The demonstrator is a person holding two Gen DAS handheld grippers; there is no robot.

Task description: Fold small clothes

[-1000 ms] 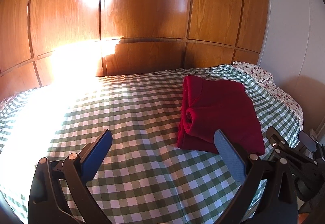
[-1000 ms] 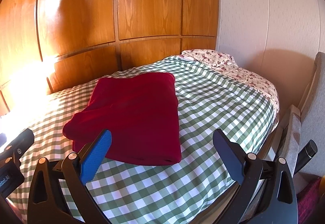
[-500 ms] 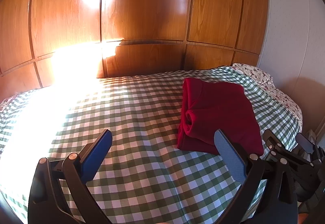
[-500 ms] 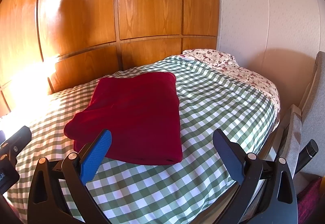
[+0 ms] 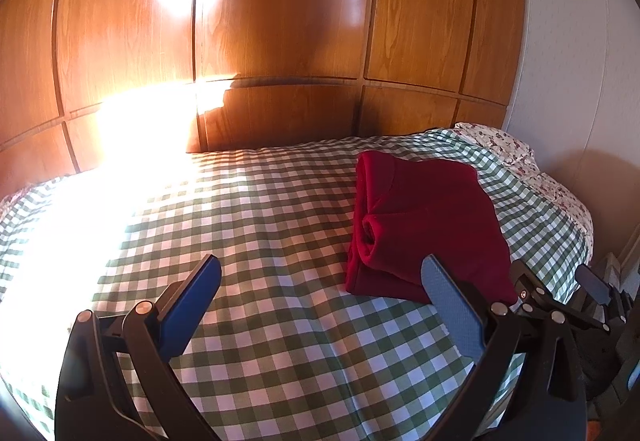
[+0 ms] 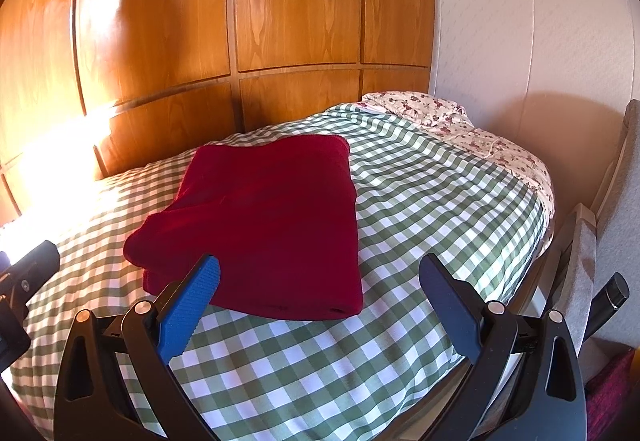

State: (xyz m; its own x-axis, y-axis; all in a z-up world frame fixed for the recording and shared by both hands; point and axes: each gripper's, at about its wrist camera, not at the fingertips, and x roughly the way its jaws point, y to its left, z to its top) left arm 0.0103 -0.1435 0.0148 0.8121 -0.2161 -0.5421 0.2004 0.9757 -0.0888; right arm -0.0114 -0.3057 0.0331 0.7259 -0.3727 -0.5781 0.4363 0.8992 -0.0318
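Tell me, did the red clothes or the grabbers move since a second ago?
Hardly anything. The right gripper drifted slightly, sliding a bit farther right in the left camera's view. Both grippers, including the left gripper, stayed open and empty. The folded red garment stayed put on the checked bedspread.

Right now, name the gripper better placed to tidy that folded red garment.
Right gripper: open, the red garment lies just ahead. From the left gripper it sits off to the right.
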